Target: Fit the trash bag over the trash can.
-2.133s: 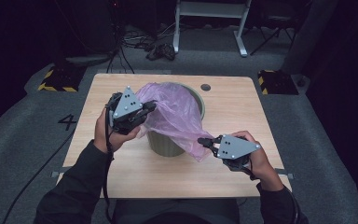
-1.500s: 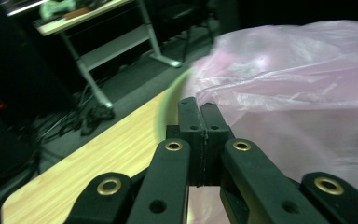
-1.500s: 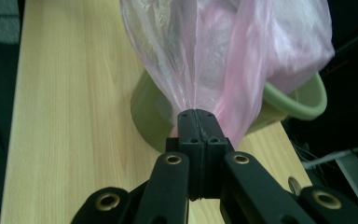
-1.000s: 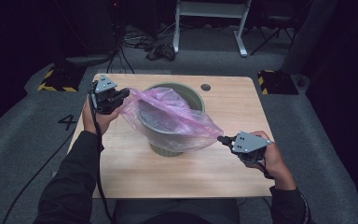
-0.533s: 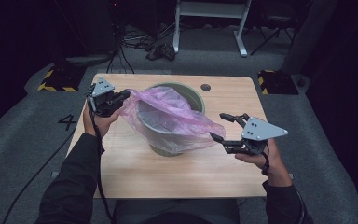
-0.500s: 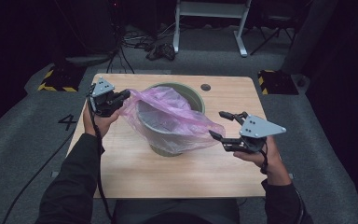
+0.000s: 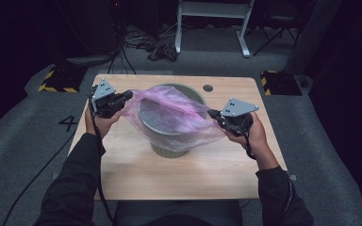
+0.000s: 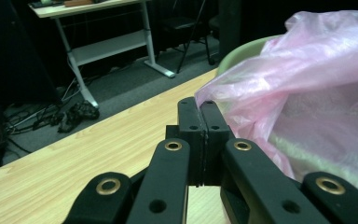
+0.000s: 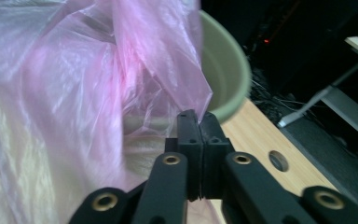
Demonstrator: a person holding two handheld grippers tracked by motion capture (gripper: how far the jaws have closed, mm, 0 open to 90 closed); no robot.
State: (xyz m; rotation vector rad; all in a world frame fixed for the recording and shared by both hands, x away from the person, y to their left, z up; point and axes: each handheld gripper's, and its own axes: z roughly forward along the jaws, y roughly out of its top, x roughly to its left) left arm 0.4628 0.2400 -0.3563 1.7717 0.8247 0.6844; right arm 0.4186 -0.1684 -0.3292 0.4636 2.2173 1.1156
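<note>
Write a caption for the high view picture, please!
Two handheld grippers, left gripper and right gripper, stretch a pink plastic bag over a green bin.

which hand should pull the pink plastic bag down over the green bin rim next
Probably the right gripper: it pinches the thin pink plastic bag at the round green bin's near-right rim, where film hangs lowest. The left gripper holds its edge farther out.
</note>
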